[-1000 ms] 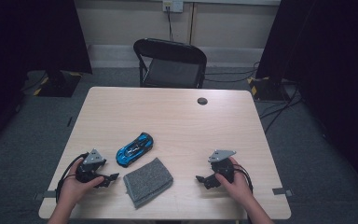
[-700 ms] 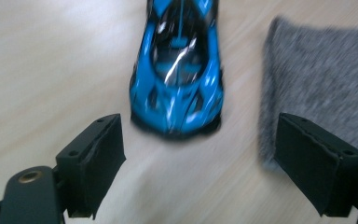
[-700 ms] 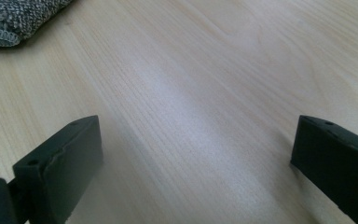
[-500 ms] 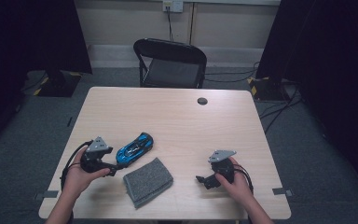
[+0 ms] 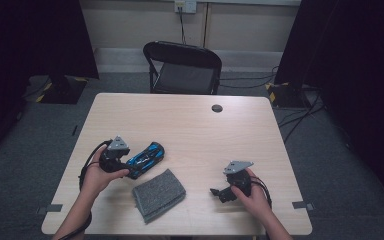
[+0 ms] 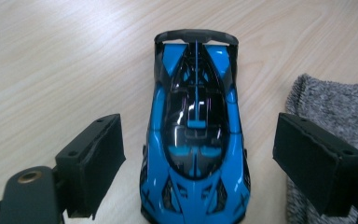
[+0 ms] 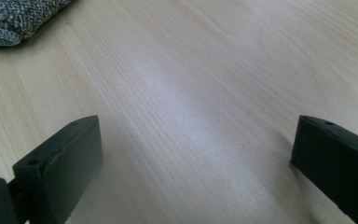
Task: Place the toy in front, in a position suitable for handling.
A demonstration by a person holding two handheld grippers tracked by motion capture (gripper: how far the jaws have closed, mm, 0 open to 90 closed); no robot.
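Note:
A blue and black toy sports car (image 5: 146, 159) (image 6: 196, 135) lies on the wooden table (image 5: 200, 125), left of centre. My left gripper (image 5: 129, 165) (image 6: 198, 163) is open, its jaws straddling the car's near end with a gap on each side. A folded grey cloth (image 5: 158, 194) (image 6: 335, 107) lies just in front of the car, near the front edge. My right gripper (image 5: 216, 192) (image 7: 191, 163) stands open low over bare wood at the front right, nothing between its jaws. A corner of the cloth (image 7: 14, 18) shows at the top left of the right gripper view.
A small dark round disc (image 5: 217, 108) lies near the table's far edge. A black folding chair (image 5: 182, 67) stands behind the table. Bare wood spreads across the table's middle and far half. Cables run over the grey floor at the right.
My left gripper has moved forward and right, from the front left of the table up to the car, and now straddles its near end. The right gripper has barely moved.

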